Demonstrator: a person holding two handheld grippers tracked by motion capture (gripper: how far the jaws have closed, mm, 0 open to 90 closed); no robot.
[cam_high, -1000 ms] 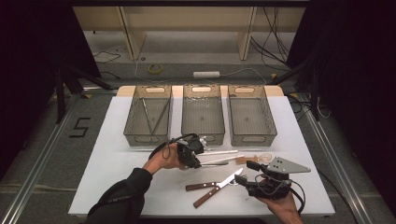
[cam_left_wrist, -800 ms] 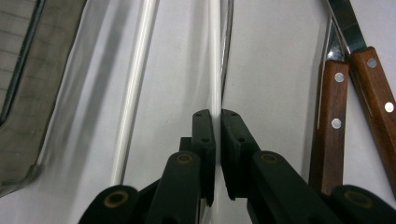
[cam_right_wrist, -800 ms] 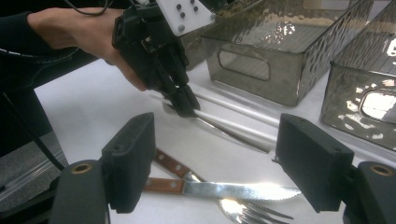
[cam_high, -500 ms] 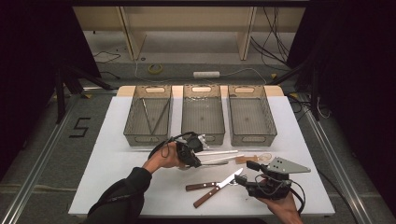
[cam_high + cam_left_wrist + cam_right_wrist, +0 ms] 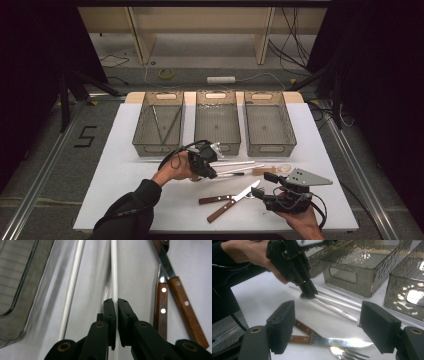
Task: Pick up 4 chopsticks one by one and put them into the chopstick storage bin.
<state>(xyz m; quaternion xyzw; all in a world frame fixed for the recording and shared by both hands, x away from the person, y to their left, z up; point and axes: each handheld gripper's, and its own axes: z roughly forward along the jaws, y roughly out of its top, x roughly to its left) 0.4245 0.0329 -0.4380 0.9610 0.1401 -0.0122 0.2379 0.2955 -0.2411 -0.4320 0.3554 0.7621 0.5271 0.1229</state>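
Two white chopsticks lie side by side on the white table in front of the bins. My left gripper [image 5: 117,301] points down at the table and is shut on one white chopstick [image 5: 114,277], which runs between its pads. The other chopstick [image 5: 72,282] lies free beside it. From above, the left gripper [image 5: 212,172] sits at the chopsticks' [image 5: 237,164] left ends. My right gripper [image 5: 329,325] is open and holds nothing; it hovers low over a wooden-handled knife [image 5: 337,342]. It looks toward the left gripper [image 5: 308,293]. From above the right gripper [image 5: 261,192] is near the table's front right.
Three clear bins stand in a row at the back: left [image 5: 142,125], middle [image 5: 200,122], right [image 5: 287,125]. The left one holds a few thin sticks. A knife [image 5: 232,200] and a fork [image 5: 161,300] with wooden handles lie crossed near the front. A wooden spoon [image 5: 272,170] lies right of the chopsticks.
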